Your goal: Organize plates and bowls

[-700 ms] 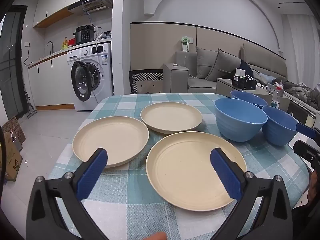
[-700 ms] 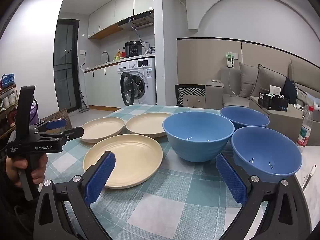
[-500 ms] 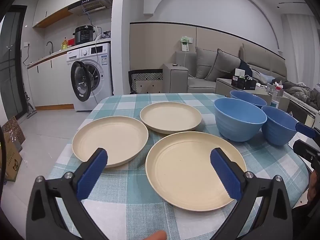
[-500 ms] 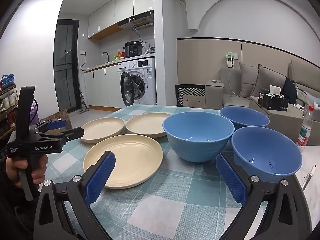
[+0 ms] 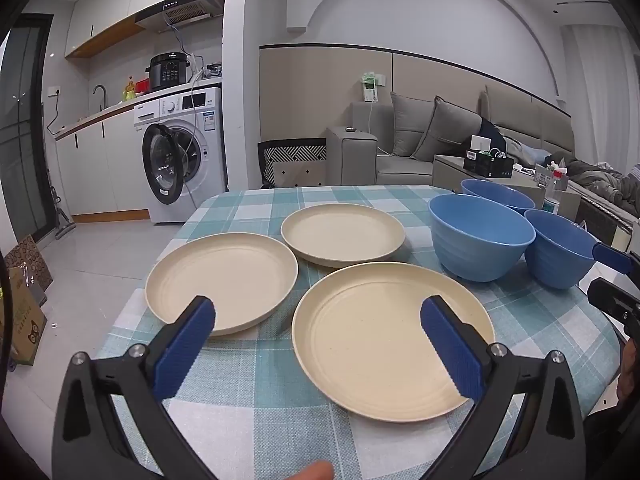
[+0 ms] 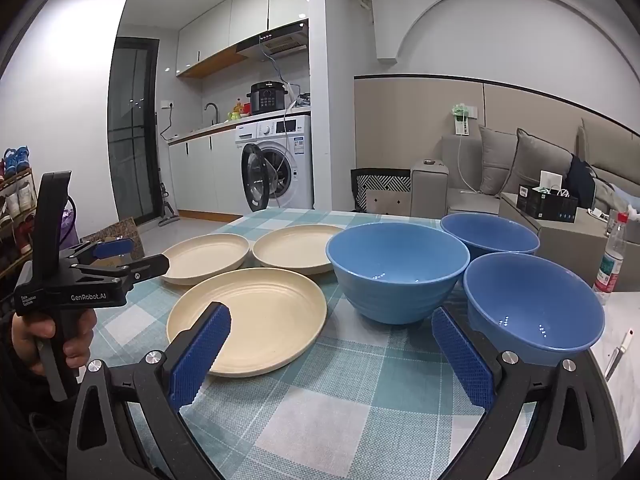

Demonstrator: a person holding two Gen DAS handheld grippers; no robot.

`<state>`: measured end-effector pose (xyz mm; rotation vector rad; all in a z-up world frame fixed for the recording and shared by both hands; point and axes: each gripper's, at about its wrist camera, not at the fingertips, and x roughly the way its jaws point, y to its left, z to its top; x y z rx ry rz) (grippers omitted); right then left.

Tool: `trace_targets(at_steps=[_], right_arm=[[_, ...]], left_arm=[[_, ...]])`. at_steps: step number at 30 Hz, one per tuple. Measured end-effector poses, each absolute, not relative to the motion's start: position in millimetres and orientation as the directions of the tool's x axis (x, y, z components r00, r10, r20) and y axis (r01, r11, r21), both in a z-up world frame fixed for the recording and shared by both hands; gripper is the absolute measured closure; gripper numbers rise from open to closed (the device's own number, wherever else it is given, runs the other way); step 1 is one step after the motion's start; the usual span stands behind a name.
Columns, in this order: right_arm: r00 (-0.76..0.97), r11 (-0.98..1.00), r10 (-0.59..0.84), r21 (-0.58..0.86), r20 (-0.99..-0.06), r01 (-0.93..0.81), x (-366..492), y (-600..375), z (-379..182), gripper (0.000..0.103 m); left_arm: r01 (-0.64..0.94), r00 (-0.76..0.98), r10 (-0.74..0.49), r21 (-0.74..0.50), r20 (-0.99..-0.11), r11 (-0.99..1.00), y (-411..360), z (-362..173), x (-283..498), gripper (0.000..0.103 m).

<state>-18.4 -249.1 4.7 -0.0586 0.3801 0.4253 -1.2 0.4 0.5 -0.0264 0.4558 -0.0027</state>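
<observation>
1. Nothing has shifted: left gripper [image 5: 318,346] and right gripper [image 6: 330,354] still hover wide open, empty.
2. Three plates [image 5: 394,340] lie left of the bowls [image 5: 482,236], unstacked; organizing hasn't started.

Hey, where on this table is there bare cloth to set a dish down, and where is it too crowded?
Bare checked tablecloth lies along the near edge, in front of the nearest cream plate and the two nearer blue bowls. The far end behind the back plate is also bare. The middle is crowded: three plates nearly rim to rim, three bowls clustered on the right.
</observation>
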Motion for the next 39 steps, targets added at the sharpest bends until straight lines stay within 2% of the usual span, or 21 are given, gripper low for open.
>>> trace_targets(at_steps=[39], right_arm=[[0.839, 0.909, 0.392, 0.020, -0.378, -0.416, -16.5, -245.9, 4.6, 0.000]], left_arm=[[-0.009, 0.898, -0.001, -0.020, -0.440, 1.000, 0.0, -1.2, -0.7, 0.000]])
